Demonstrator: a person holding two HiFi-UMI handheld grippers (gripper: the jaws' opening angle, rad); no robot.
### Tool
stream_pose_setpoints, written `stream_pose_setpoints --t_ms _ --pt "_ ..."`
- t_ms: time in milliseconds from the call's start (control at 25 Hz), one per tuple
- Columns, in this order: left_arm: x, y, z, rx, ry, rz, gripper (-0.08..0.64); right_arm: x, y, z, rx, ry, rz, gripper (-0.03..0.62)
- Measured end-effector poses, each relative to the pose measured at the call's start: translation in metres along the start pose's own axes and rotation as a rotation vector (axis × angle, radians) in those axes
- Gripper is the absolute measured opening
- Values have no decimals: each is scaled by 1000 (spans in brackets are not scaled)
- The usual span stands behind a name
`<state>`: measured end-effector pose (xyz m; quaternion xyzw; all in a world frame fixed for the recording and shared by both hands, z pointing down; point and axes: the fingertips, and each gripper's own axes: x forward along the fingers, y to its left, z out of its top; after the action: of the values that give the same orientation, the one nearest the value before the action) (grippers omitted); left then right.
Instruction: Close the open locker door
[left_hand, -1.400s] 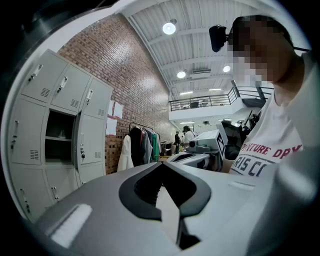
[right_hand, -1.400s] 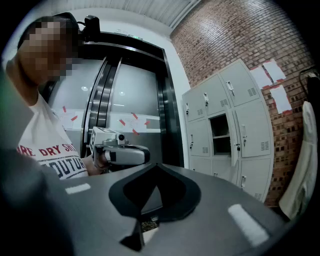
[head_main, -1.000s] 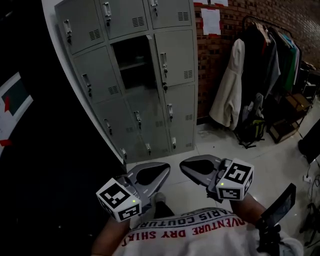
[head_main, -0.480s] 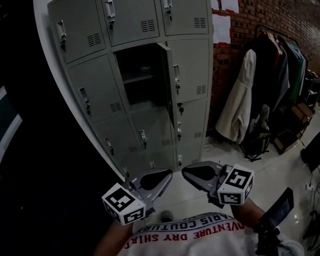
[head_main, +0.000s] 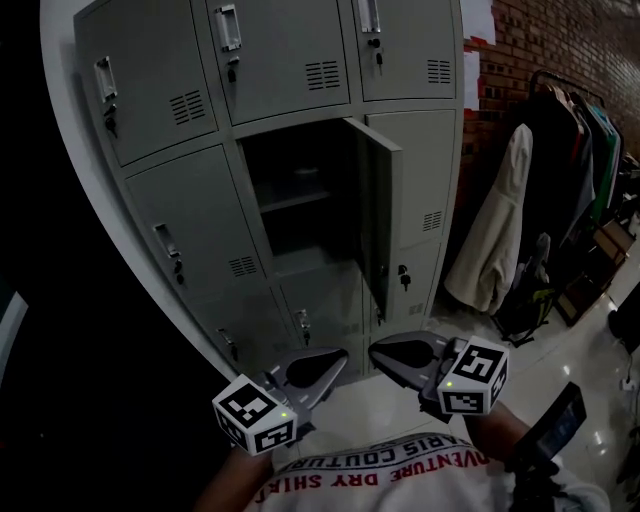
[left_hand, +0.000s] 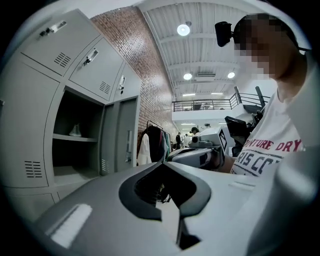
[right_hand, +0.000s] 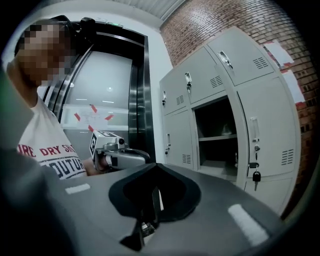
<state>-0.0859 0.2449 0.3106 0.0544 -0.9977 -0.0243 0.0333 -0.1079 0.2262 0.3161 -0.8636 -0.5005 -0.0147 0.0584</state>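
A bank of grey lockers (head_main: 180, 210) stands ahead. One middle door (head_main: 380, 215) hangs swung out to the right, showing a dark compartment (head_main: 295, 190) with a shelf. Both grippers are low, near my torso and short of the lockers. My left gripper (head_main: 338, 354) and right gripper (head_main: 374, 348) point at each other, both shut and holding nothing. The left gripper view shows its shut jaws (left_hand: 162, 163), the open compartment (left_hand: 75, 142) and the right gripper (left_hand: 200, 152). In the right gripper view, the compartment (right_hand: 216, 132) sits beyond the shut jaws (right_hand: 156, 165).
A clothes rack (head_main: 560, 150) with a pale coat (head_main: 495, 245) and bags (head_main: 530, 300) stands right of the lockers, against a brick wall (head_main: 530, 40). Dark panelling (head_main: 70, 380) runs along the left. A key (head_main: 403, 276) hangs in a neighbouring locker door.
The lockers have drawn closer and fill more of the head view, and the open door now shows swung out wider. Both grippers stay shut in front of my torso.
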Motion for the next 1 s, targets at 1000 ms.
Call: stream_pose_setpoints --t_ms 1000 --pt "35 136 -9 -84 0 -40 3 -18 -223 30 -83 -27 -433 -3"
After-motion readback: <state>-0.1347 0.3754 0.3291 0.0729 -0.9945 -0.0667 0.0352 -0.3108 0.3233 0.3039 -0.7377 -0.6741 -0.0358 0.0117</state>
